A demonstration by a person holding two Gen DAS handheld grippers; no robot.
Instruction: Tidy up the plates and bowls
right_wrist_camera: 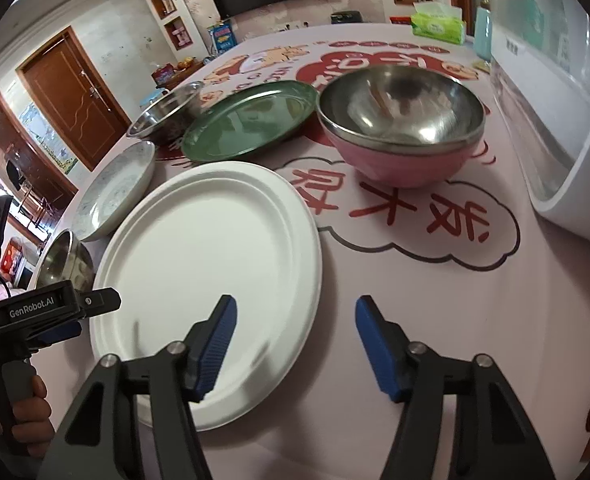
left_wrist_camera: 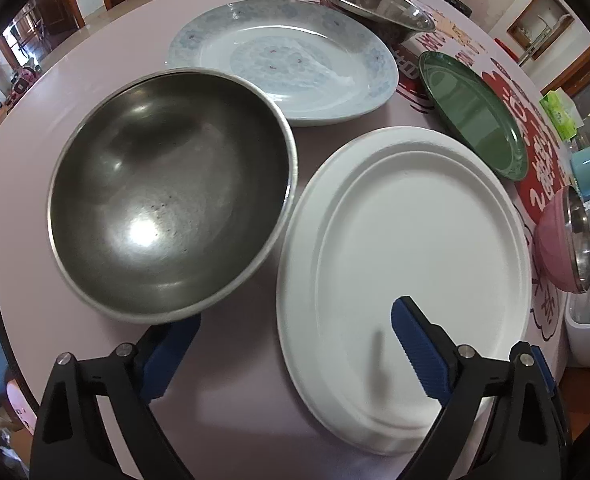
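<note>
Both grippers stand over the near edge of the round table [left_wrist_camera: 231, 420], which is covered in a pale pink cloth with red printed characters. The left gripper [left_wrist_camera: 293, 344] has its blue-padded jaws spread wide and holds nothing; its left finger [left_wrist_camera: 167, 360] sits just under the near rim of a big steel bowl [left_wrist_camera: 171, 192], and whether pad and rim actually touch I cannot tell from here, while its right finger [left_wrist_camera: 419, 348] hangs over the white plate [left_wrist_camera: 407, 272]. The right gripper [right_wrist_camera: 295, 344] is likewise wide open and empty, its left finger [right_wrist_camera: 215, 344] above the right side of that same white plate [right_wrist_camera: 207, 280] and its right finger [right_wrist_camera: 379, 348] over bare cloth. The steel bowl and the white plate lie side by side, rims very close. Behind them sits a pale blue-patterned plate [left_wrist_camera: 287, 60], its near edge just behind the steel bowl's far rim. Beyond that stands a second steel bowl [left_wrist_camera: 371, 0], and to its right a green plate [left_wrist_camera: 471, 116]. Further right is a pink bowl [right_wrist_camera: 399, 160] with a steel bowl [right_wrist_camera: 399, 108] nested inside it, near a large white appliance [right_wrist_camera: 555, 120]. A green tissue box [right_wrist_camera: 439, 20] rests at the table's far side.
</note>
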